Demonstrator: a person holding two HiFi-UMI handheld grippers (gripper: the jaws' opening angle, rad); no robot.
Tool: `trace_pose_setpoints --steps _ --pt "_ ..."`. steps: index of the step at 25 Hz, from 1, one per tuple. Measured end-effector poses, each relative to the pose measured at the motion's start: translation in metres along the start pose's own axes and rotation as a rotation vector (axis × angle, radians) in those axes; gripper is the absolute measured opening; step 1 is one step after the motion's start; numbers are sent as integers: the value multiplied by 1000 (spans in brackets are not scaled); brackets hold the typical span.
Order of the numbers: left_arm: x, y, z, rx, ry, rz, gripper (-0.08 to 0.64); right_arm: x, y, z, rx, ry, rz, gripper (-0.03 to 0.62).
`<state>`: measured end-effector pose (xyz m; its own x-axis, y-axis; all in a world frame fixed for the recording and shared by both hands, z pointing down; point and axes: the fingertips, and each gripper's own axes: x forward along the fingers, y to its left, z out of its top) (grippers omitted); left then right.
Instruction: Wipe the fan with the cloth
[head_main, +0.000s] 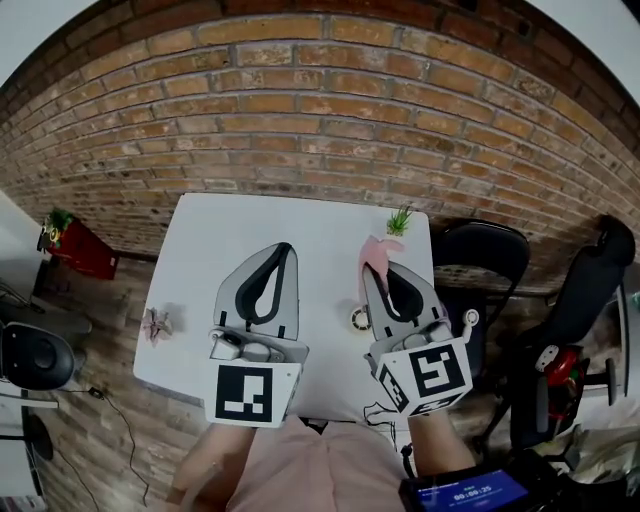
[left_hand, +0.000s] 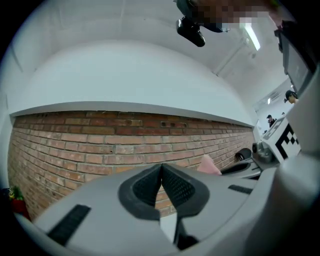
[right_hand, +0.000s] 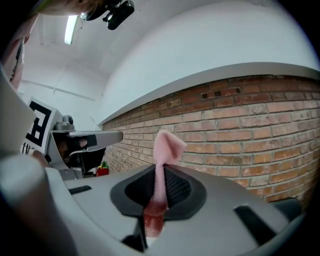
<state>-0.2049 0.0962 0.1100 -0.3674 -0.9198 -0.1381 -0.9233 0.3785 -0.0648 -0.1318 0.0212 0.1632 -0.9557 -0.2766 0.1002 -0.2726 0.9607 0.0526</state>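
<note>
In the centre of the head view, the right tongs (head_main: 381, 272) pinch the pink cloth (head_main: 374, 250) above the white counter (head_main: 250, 225). The left tongs (head_main: 284, 250) are pressed together, empty. Best to lower with a firm pinch (I can't clearly pick out the fan).

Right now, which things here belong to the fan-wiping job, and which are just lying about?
Job: pink cloth, pinched in the right gripper; left gripper, shut, empty.

Lying about: green plant, small round object and small pinkish object, all on the white table; black chair; red box.
</note>
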Motion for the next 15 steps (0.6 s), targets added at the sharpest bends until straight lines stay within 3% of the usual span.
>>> trace_pose_setpoints --steps 15 --pt "-7 -11 -2 -5 7 -17 12 -4 10 3 -13 -23 22 31"
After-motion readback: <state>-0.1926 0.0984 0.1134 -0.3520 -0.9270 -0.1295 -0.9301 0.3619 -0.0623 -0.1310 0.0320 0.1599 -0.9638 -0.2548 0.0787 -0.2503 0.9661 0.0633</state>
